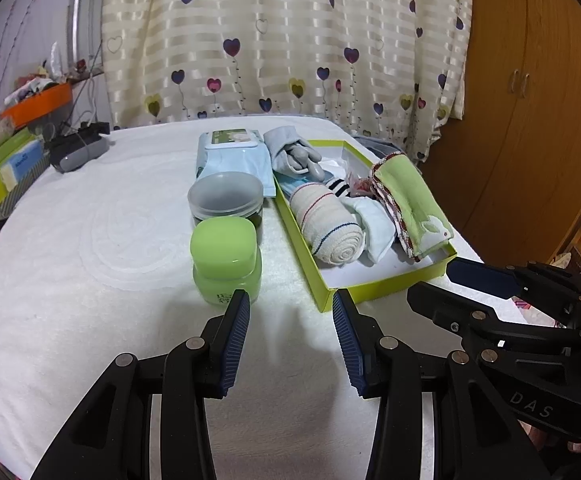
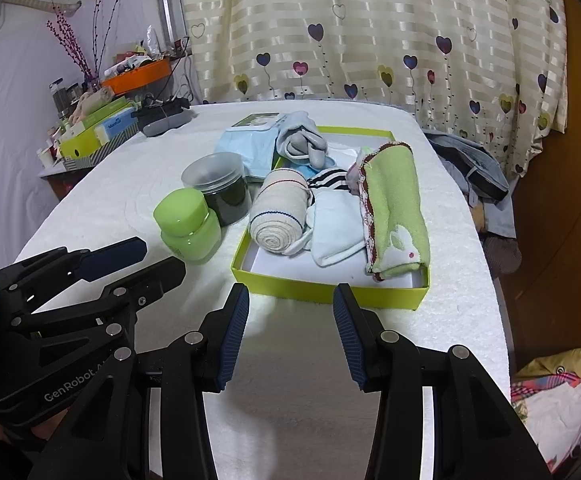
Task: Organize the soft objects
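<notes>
Two grippers hover low over the white worktop (image 1: 70,248), neither holding anything.

From the left wrist camera, the left gripper (image 1: 290,304) has its fingers spread wide over bare cloth. Just ahead of the left fingertip stands a green jar (image 1: 226,260), with a dark tub (image 1: 226,200) behind it and a pack of wipes (image 1: 234,156) further back. Ahead of the right fingertip lies the green box (image 1: 386,288), already packed with a rolled sock (image 1: 326,228), a white sock (image 1: 376,226), a green towel (image 1: 410,200) and a grey sock (image 1: 294,152) draped over its far end. Soft things seem gathered there, hard containers kept outside.

From the right wrist camera, the right gripper (image 2: 290,300) is likewise spread wide and empty, its fingertips just short of the near wall of the box (image 2: 330,290). The rolled sock (image 2: 278,216) lies ahead of the left finger and the towel (image 2: 394,208) ahead of the right, side by side, probably so that everything fits.
</notes>
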The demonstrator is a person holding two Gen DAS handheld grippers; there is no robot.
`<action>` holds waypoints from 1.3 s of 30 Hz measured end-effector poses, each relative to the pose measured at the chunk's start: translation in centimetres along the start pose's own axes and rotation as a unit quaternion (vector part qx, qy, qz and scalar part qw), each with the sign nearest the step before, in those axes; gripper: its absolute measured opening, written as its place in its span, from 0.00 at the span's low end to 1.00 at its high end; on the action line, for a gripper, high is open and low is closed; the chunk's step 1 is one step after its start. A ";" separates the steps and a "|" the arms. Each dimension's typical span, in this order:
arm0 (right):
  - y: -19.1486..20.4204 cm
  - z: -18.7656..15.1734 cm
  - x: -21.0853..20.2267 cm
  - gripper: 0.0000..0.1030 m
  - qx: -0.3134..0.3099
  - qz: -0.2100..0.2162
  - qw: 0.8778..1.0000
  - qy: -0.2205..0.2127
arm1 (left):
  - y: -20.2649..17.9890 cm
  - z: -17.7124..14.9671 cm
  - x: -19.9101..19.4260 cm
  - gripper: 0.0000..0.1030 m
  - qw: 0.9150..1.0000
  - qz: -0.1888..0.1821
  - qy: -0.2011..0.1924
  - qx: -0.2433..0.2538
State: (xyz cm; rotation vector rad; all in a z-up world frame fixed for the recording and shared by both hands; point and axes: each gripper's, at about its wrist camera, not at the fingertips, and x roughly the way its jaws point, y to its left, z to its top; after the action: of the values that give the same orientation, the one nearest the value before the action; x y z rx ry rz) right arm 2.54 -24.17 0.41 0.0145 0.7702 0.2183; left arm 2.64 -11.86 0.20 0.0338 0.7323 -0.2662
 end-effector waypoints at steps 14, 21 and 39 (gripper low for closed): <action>0.1 -0.1 0.1 0.44 0.000 0.000 1.000 0.002 | -0.1 0.0 0.1 0.41 1.000 -0.001 0.001 -0.001; 0.0 0.0 0.0 0.44 0.000 0.001 1.000 0.002 | -0.2 0.0 0.1 0.41 1.000 0.000 0.001 0.000; -0.4 0.1 0.4 0.44 0.002 0.004 1.000 0.004 | -0.3 0.0 0.2 0.41 1.000 -0.001 0.002 0.000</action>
State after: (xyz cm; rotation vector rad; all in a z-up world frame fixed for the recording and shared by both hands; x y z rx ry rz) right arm 2.92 -24.49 0.14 0.0206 0.7782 0.2250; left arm 2.69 -12.20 0.06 0.0344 0.7371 -0.2689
